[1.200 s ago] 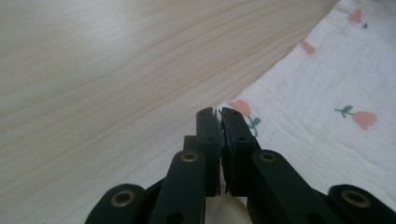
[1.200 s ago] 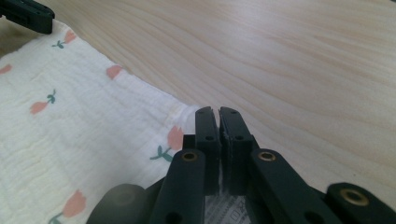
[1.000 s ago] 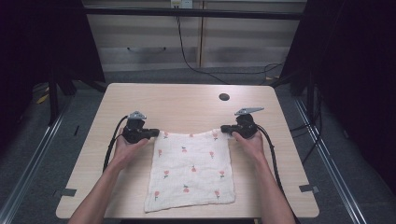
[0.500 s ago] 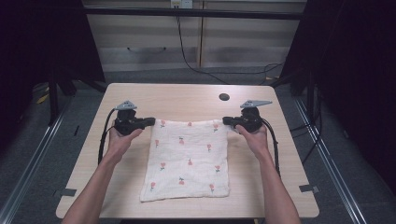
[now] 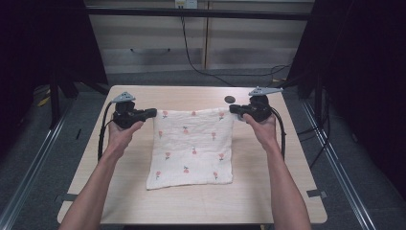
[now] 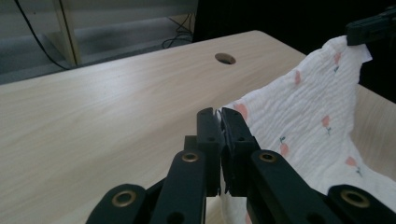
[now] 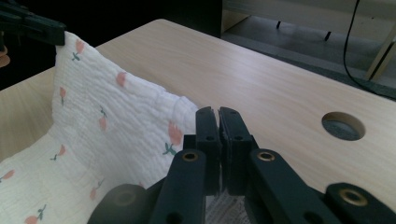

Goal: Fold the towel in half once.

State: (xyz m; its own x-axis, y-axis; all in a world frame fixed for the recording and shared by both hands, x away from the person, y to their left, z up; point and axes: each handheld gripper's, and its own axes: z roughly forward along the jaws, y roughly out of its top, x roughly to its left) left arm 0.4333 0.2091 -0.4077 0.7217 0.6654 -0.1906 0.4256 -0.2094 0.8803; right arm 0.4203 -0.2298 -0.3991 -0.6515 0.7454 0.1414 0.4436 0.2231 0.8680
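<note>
A white cloth (image 5: 191, 146) printed with small pink flowers lies spread on a pale wooden table (image 5: 268, 191). The left gripper (image 5: 152, 113) pinches the cloth's far left corner with jaws closed, and the right gripper (image 5: 232, 109) pinches its far right corner likewise, lifting that far edge slightly off the table.

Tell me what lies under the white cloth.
Under the cloth lies the wooden table; its far edge is lifted by the left gripper and right gripper. Whatever the flat part covers is hidden.
</note>
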